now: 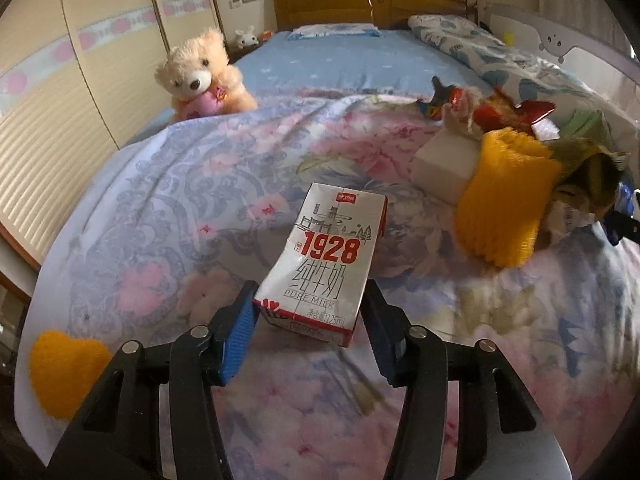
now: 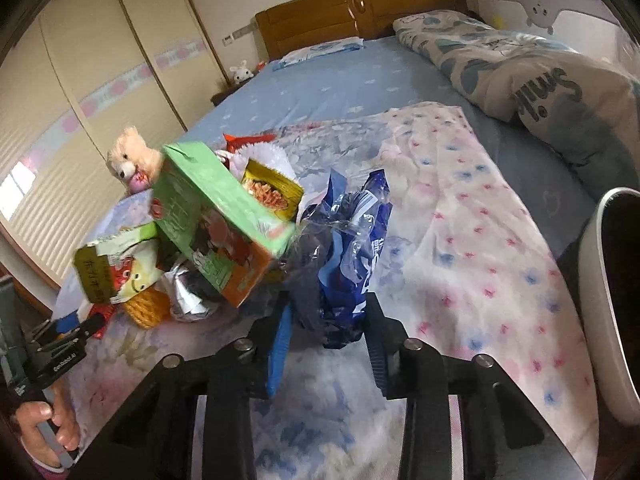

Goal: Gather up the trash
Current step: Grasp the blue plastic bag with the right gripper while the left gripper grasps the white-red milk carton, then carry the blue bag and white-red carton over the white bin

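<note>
In the left wrist view my left gripper (image 1: pixel 310 300) is shut on a white and red "1928" milk carton (image 1: pixel 324 258), its pads pressing the carton's lower sides above the floral quilt (image 1: pixel 168 200). In the right wrist view my right gripper (image 2: pixel 326 316) is shut on a crumpled blue plastic wrapper (image 2: pixel 352 240), held above the quilt (image 2: pixel 480 240). Left of it lies a trash pile: a green box (image 2: pixel 208 216), snack packets (image 2: pixel 116 272), a yellow foam net (image 2: pixel 146 308). The same pile shows in the left wrist view (image 1: pixel 504 196).
A teddy bear (image 1: pixel 202 74) sits at the quilt's far left edge. A second yellow foam net (image 1: pixel 66 374) lies at the near left. A white bin rim (image 2: pixel 604 304) stands at the right. A rolled duvet (image 2: pixel 520 76) lies far right; wardrobes stand along the left.
</note>
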`<control>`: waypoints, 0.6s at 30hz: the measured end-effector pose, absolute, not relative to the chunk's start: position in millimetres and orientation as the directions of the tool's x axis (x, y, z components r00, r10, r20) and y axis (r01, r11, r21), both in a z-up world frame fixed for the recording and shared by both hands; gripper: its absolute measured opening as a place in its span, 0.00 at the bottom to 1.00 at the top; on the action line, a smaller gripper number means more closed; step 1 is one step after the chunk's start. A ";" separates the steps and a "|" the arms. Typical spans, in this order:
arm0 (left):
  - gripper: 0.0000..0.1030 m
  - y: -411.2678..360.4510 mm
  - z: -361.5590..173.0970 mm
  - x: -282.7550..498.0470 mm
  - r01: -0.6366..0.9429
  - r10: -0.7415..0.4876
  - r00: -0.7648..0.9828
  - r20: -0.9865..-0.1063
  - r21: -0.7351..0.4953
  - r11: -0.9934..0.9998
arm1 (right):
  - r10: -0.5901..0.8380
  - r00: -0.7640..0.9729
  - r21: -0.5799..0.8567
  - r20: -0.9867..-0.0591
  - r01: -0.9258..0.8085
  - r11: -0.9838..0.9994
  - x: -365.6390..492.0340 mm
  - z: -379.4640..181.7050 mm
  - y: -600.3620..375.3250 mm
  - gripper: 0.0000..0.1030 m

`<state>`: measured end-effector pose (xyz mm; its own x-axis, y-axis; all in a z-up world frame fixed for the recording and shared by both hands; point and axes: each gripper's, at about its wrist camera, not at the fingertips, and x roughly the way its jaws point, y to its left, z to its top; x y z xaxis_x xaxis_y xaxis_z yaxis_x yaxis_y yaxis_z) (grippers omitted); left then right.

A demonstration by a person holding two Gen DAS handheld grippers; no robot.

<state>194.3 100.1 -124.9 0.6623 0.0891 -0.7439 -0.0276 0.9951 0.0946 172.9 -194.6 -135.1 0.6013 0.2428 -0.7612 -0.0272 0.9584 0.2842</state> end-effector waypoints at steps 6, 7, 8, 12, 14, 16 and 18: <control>0.49 75.7 -108.4 157.3 0.005 0.024 0.696 -0.718 0.038 0.999 | 0.242 0.628 0.293 -0.739 -0.024 0.956 142.0 -121.0 -211.5 0.32; 0.49 70.8 -106.8 151.3 0.015 0.007 0.698 -0.716 0.025 1.000 | 0.241 0.632 0.294 -0.737 -0.021 0.956 136.6 -118.7 -215.1 0.32; 0.49 65.0 -105.5 145.3 0.027 -0.008 0.698 -0.716 0.016 1.000 | 0.239 0.636 0.295 -0.734 -0.018 0.955 131.8 -117.0 -218.6 0.32; 0.49 32.8 -101.2 122.8 0.097 -0.078 0.694 -0.716 -0.015 0.995 | 0.226 0.653 0.293 -0.722 -0.007 0.956 112.4 -109.3 -232.4 0.31; 0.49 14.6 -98.7 114.6 0.139 -0.114 0.691 -0.714 -0.023 0.990 | 0.228 0.659 0.304 -0.717 0.002 0.953 103.8 -106.3 -241.2 0.31; 0.49 -0.5 -95.5 109.8 0.175 -0.140 0.690 -0.710 -0.025 0.984 | 0.224 0.668 0.307 -0.710 0.007 0.952 95.1 -103.0 -249.9 0.31; 0.49 -18.1 -91.1 104.8 0.210 -0.173 0.689 -0.704 -0.035 0.977 | 0.225 0.674 0.316 -0.703 0.013 0.949 87.3 -99.9 -257.3 0.31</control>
